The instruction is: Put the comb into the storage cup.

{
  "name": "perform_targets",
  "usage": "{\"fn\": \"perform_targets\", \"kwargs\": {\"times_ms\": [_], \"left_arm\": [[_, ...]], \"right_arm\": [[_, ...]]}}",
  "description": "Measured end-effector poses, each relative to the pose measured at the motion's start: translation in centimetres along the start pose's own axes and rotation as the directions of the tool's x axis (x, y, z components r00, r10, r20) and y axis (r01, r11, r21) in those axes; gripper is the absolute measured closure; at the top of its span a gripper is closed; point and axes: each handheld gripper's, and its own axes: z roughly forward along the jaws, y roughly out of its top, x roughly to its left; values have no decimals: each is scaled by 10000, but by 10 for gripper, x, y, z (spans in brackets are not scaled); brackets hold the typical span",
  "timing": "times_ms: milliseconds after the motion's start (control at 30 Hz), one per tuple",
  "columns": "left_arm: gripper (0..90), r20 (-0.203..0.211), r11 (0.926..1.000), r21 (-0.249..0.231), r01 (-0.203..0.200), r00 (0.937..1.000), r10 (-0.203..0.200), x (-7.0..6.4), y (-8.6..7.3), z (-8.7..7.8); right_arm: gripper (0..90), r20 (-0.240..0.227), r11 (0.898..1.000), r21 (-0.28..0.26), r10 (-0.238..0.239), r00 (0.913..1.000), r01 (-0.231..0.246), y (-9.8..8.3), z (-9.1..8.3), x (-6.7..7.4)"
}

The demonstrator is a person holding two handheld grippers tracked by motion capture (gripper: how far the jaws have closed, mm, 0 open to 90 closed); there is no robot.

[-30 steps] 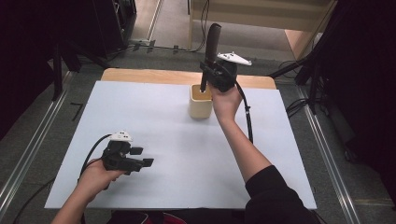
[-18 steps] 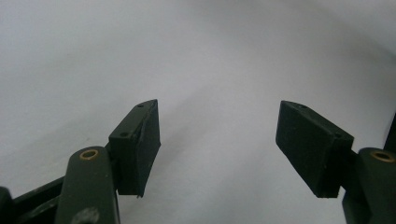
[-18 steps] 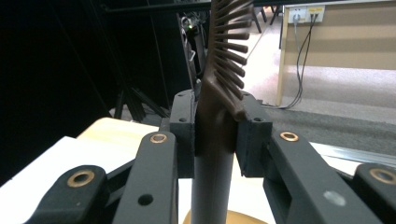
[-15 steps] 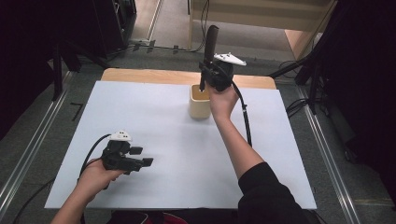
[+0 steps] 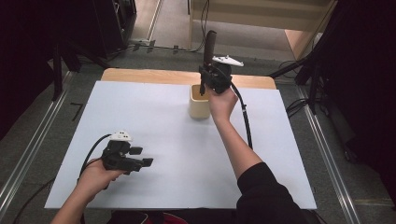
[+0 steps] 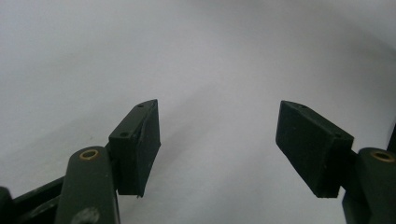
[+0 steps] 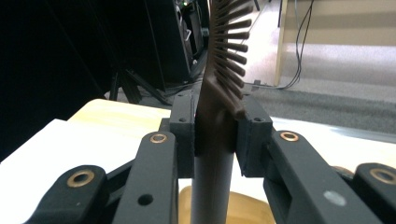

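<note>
black left gripper (image 5: 142, 157) low over white table (image 5: 154, 116), jaws wide, nothing between | cream cup (image 5: 199, 101) at far middle | right gripper (image 5: 204, 80) clamped on dark brush (image 5: 209, 44), upright, handle end in cup
</note>
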Motion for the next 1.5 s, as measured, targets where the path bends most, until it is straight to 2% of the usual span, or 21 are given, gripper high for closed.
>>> {"fn": "perform_targets", "kwargs": {"times_ms": [133,200,333,1000,1333,1500], "left_arm": [[318,-4,10000,3,15,10000,-15,0,0,0],[318,-3,10000,12,4,10000,-4,0,0,0],[318,-38,10000,-9,11,10000,-11,0,0,0],[318,-85,9999,108,-28,10000,29,0,-1,2],[318,-96,9999,121,-29,9999,30,0,-1,2],[317,-89,9999,115,-26,10000,27,-1,-1,2]], "right_arm": [[698,41,9999,127,-51,10000,51,-2,1,0],[698,35,10000,6,-72,10000,72,-3,2,0],[698,22,9999,128,115,9999,-116,-7,4,-2],[693,28,9990,454,-19,10000,18,-27,14,-2],[693,71,9974,677,234,9997,-239,-35,18,-6],[693,109,9965,832,102,9999,-111,-39,20,-5]]}}
